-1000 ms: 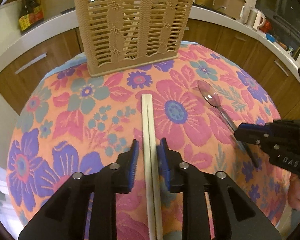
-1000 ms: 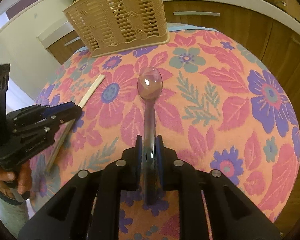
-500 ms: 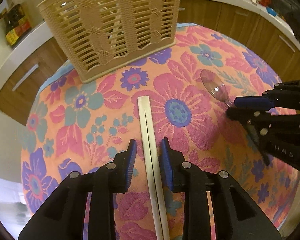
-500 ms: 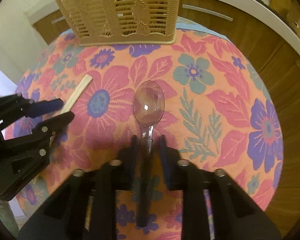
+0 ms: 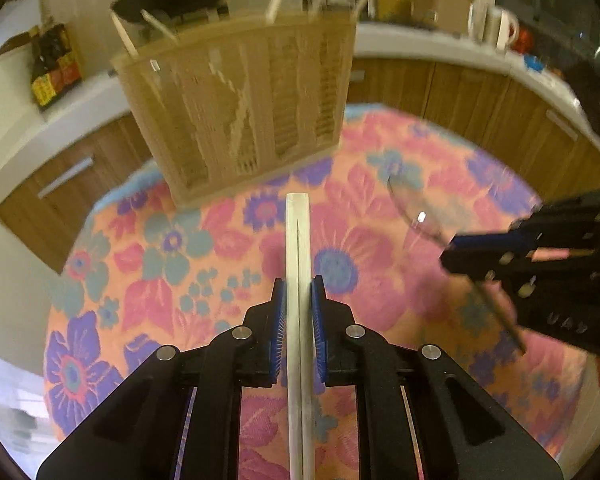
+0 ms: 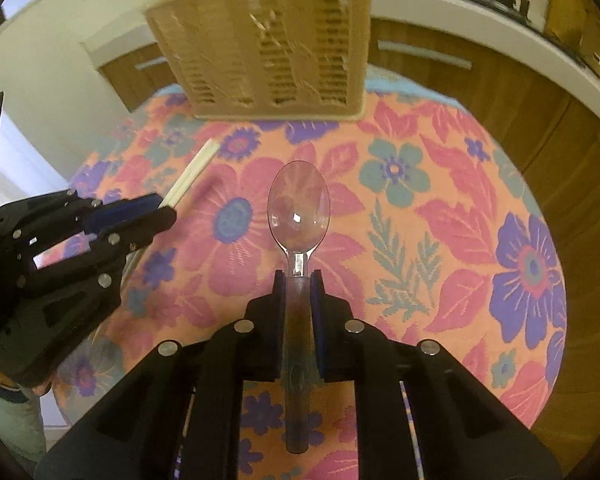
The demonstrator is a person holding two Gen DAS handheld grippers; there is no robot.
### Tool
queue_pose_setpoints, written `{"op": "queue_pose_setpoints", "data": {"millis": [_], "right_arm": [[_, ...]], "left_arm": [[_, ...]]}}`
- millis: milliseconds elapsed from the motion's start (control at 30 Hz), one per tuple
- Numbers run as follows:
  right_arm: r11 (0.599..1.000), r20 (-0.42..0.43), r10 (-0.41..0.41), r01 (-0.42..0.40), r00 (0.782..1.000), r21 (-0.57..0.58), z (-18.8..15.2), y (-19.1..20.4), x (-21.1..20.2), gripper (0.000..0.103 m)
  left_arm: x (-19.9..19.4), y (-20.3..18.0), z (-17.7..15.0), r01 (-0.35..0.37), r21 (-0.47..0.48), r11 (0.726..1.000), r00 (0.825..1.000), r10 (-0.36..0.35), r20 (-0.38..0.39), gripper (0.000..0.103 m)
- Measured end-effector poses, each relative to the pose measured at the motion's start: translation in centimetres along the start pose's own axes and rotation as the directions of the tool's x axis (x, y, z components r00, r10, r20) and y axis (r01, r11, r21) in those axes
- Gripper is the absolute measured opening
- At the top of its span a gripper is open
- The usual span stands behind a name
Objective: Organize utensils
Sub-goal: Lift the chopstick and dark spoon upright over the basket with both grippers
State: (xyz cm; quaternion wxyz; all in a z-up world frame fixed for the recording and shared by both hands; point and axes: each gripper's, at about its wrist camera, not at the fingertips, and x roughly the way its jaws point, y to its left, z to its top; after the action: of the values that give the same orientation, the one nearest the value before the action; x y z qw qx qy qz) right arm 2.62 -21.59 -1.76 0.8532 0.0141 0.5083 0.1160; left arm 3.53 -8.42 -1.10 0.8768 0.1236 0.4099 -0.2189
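My left gripper (image 5: pixel 299 300) is shut on a pair of pale chopsticks (image 5: pixel 298 240) and holds them above the floral tablecloth, pointing at the beige slatted utensil basket (image 5: pixel 240 120). My right gripper (image 6: pixel 298 292) is shut on the handle of a clear plastic spoon (image 6: pixel 299 208), bowl forward, lifted off the cloth. The basket (image 6: pixel 268 40) stands at the table's far edge with several utensils upright in it. Each gripper shows in the other's view: the right one (image 5: pixel 500 256) at the right, the left one (image 6: pixel 140 220) at the left with the chopsticks (image 6: pixel 192 176).
The round table (image 6: pixel 460 220) has a pink, orange and purple flowered cloth. Wooden cabinets and a white counter (image 5: pixel 440 44) curve behind it, with bottles (image 5: pixel 52 68), a pan, a cooker and mugs on the counter.
Both grippers closed on their utensils and lifted them off the cloth. Both have moved nearer the basket, and the views are motion-blurred.
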Motion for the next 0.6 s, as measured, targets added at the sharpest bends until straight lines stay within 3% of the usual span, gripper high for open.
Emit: {"op": "queue_pose_setpoints", "data": {"millis": [233, 433, 600], "right_arm": [[0.998, 0.112, 0.057, -0.054, 0.992, -0.029, 0.4, 0.3, -3.5, 0.01], [0.995, 0.207, 0.088, -0.077, 0.974, -0.062, 1.8, 1.2, -6.0, 0.01], [0.991, 0.288, 0.122, -0.099, 0.95, -0.093, 2.9, 1.9, -8.0, 0.01]], "left_arm": [[-4.7, 0.1, 1.7, 0.01, -0.035, 0.999, 0.983, -0.004, 0.183, 0.011], [-8.7, 1.3, 3.1, 0.049, -0.082, 0.995, 0.946, -0.02, 0.322, 0.011], [-11.6, 2.5, 3.6, 0.071, -0.11, 0.991, 0.903, -0.017, 0.429, 0.011]]}}
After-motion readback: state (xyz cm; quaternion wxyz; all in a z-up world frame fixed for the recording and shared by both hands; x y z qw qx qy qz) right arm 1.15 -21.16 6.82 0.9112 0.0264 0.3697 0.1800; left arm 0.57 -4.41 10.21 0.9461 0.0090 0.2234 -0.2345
